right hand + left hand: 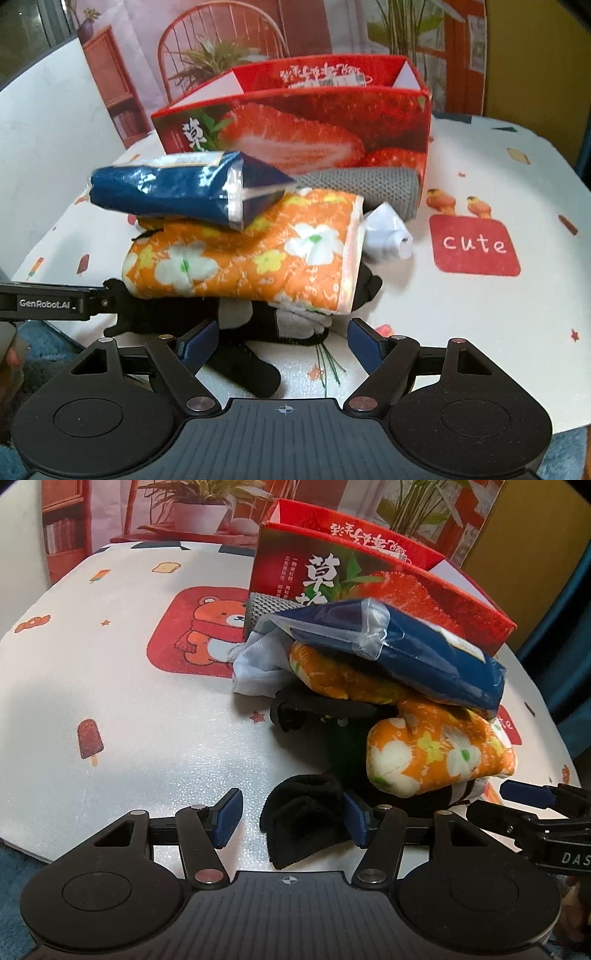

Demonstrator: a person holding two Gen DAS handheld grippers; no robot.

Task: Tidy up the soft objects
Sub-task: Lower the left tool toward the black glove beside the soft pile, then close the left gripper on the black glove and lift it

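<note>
A pile of soft things lies in front of an open red strawberry box (424,590) (314,129). A blue plastic packet (406,653) (177,188) rests on top of an orange flowered cloth (436,753) (258,254). Under them lie black socks, a white cloth (255,664) (388,232) and a grey knit roll (369,184) (264,607). My left gripper (291,818) is open, with a black sock (303,823) between its fingers. My right gripper (282,345) is open around another black sock (243,365) at the pile's near edge.
The table has a white cover printed with a bear patch (203,631), a red "cute" patch (474,245) and ice lollies. My right gripper shows at the right in the left wrist view (535,805). A printed room backdrop stands behind the table.
</note>
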